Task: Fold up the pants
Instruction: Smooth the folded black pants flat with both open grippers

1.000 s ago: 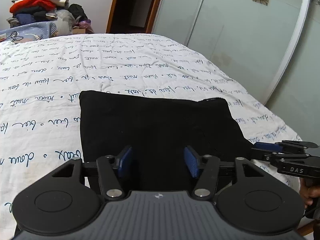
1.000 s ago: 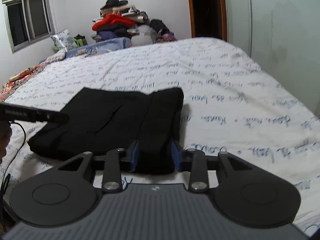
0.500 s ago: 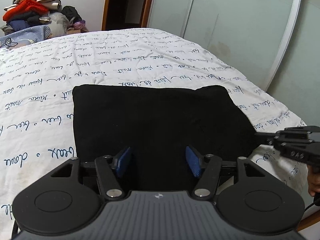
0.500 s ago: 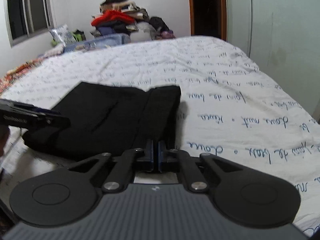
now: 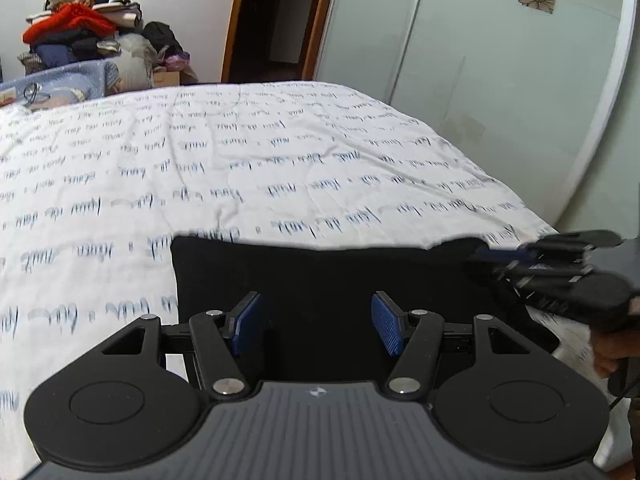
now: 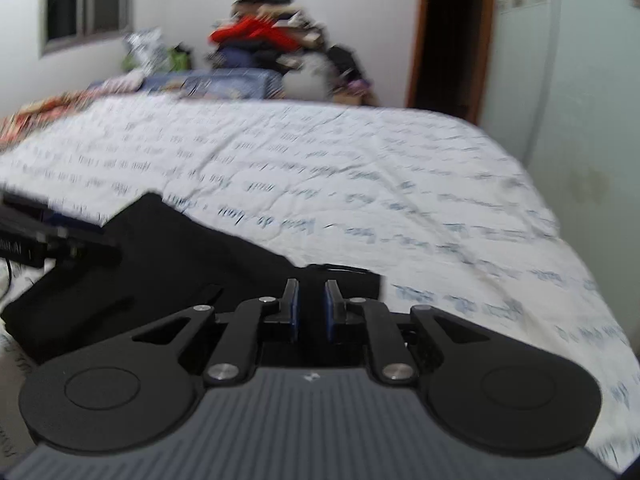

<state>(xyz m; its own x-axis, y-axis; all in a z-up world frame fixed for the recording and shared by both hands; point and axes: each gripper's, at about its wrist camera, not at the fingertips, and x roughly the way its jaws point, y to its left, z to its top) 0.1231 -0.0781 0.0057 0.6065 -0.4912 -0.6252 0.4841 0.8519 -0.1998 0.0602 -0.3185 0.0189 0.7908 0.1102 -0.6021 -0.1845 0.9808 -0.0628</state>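
Left wrist: left gripper (image 5: 316,328) spread wide over black pants (image 5: 328,276) just ahead; bedsheet (image 5: 240,168) script illegible | Right wrist: right gripper (image 6: 311,312) narrowed on pants' near corner, grip uncertain through blur.

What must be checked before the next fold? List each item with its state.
1. Left hand-held gripper open: ok, jaws wide apart above the pants.
2. Right hand-held gripper gripping cloth: cannot tell, jaws nearly together.
3. Pants lying flat on the bedsheet: ok.
4. Pants' near edge on the bed: cannot tell, hidden.
5. Right wrist view sharp: not ok, blurred.
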